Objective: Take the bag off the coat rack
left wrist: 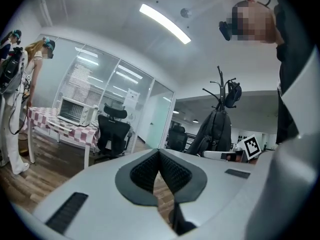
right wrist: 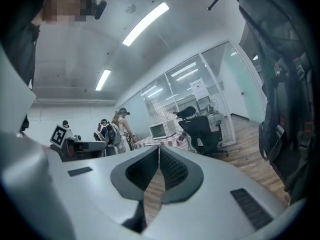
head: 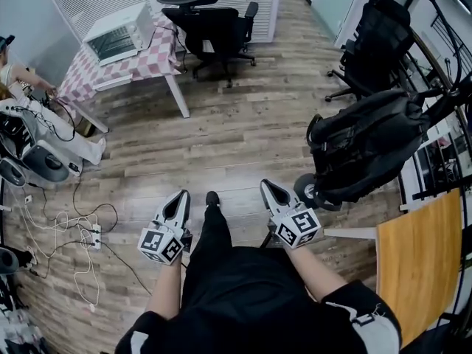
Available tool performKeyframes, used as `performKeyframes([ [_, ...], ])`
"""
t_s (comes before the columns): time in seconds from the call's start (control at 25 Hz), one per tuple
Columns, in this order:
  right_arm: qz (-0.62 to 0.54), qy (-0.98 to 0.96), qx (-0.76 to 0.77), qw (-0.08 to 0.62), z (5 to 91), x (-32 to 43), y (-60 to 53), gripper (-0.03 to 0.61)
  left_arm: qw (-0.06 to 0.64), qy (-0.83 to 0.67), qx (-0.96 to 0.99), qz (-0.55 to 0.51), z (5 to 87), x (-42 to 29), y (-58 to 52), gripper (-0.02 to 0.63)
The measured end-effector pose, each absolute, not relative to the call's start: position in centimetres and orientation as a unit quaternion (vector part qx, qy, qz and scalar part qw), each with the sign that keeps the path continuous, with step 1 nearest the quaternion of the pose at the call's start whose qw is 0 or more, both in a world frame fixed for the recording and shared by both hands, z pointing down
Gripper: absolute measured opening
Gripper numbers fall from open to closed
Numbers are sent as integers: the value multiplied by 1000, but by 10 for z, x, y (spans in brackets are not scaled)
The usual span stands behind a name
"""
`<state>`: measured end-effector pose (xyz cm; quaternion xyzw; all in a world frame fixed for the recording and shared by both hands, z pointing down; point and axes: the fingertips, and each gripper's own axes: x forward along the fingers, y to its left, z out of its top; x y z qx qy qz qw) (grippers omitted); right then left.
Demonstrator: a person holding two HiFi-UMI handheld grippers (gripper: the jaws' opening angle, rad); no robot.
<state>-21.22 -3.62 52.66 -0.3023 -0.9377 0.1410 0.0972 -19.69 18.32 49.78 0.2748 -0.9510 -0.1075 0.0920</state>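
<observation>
The left gripper (head: 181,196) and right gripper (head: 268,186) sit low in front of the person's body, both aimed toward 12 o'clock. Each gripper's own view shows its ribbed pads (left wrist: 146,170) meeting tip to tip with nothing between them, so the 2 grippers are closed and empty. That suits an approach, in my judgement: nothing is within reach yet.

The black bag (head: 369,146) hangs at about 2 o'clock from the right gripper, apart from it, slung on the coat rack (head: 448,87). Its strap seems to run up to an upper hook, though the head view is too cramped there to be sure.

Farther out, an office chair (head: 210,24) stands at 12 o'clock. A table (head: 147,63) with a checked cloth, at 11 o'clock, carries a small oven (head: 118,34).
</observation>
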Motion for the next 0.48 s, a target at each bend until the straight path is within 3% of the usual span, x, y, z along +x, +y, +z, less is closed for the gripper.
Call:
performKeyframes([
  [0.48,135,-963,-212,95,524,-318,-51,34,107,-922,358,-102,510,-357,174,8],
])
